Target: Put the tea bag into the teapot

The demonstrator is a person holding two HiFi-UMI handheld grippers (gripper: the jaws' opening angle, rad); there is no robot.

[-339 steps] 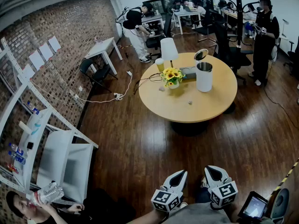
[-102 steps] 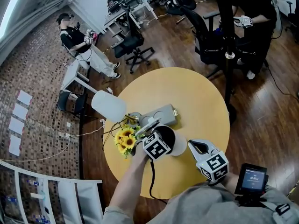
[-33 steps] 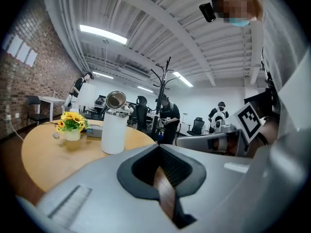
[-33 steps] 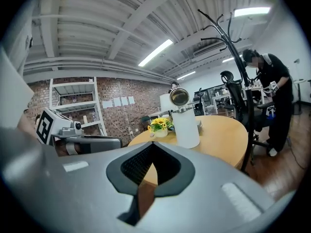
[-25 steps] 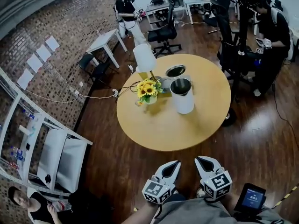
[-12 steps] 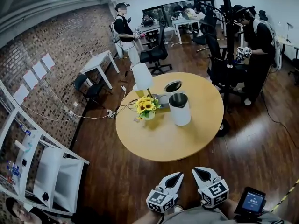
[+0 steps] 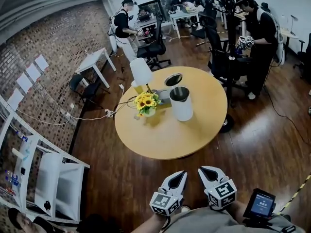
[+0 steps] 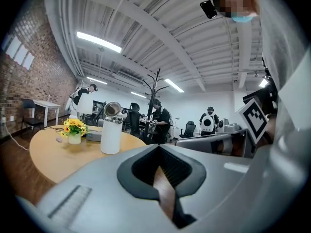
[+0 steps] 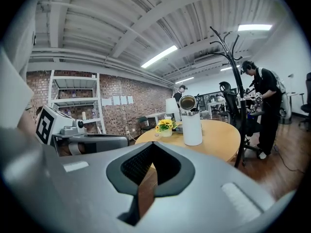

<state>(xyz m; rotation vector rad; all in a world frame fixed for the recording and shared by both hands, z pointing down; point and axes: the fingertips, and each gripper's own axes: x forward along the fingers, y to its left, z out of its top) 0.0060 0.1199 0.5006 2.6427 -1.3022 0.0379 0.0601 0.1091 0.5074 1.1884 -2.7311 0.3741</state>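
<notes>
Your left hand-held gripper (image 7: 179, 176) and right hand-held gripper (image 7: 205, 171) are both closed on nothing, well apart from the teapot (image 7: 181, 103) on the counter (image 7: 165, 137).

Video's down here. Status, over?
Both shut, empty: left tongs, right tongs, short of table. On it, teapot, lid open. No tea bag in view. Nothing in the way.

Round wooden surface (image 7: 170, 137) stands on dark wood floor (image 7: 121, 178). On it: white teapot (image 7: 181, 106), lid open; sunflower vase (image 7: 146, 104) near it; white-shaded lamp (image 7: 141, 72); flat grey box (image 7: 163, 97) between them.
</notes>
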